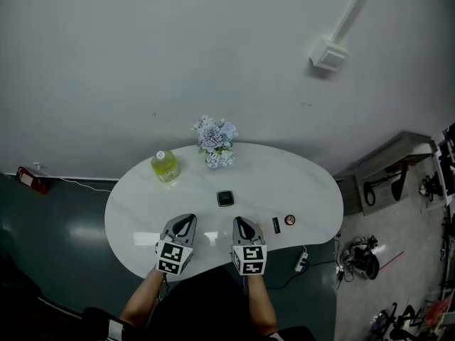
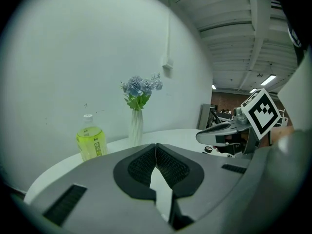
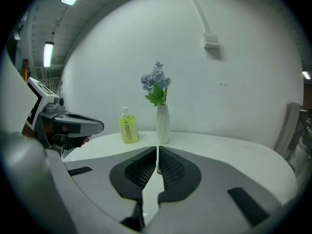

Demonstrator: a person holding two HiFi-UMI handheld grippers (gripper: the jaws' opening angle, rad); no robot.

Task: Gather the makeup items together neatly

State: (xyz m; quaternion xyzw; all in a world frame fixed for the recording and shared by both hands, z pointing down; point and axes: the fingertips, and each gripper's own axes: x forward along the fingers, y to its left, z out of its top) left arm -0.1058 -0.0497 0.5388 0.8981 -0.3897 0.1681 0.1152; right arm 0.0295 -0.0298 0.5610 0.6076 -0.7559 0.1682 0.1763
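Black compact (image 1: pixel 225 198) vis. in head view (vase (image 2: pixel 136 126): gripper views only).

Right of centre, a black stick-shaped item (image 1: pixel 276 225) and a round brownish item (image 1: pixel 289 220) were too small to identify; forearms (image 1: pixel 144 300) were cut off below.

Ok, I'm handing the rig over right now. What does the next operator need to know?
Left gripper: shut, empty, over the near edge of the table.
Right gripper: shut, empty, beside the left one.
Items: square case mid-table; stick and round compact close together, right of the right gripper.
Done: nothing gathered; the case lies apart from the other two.
Left: bring all three together neatly.
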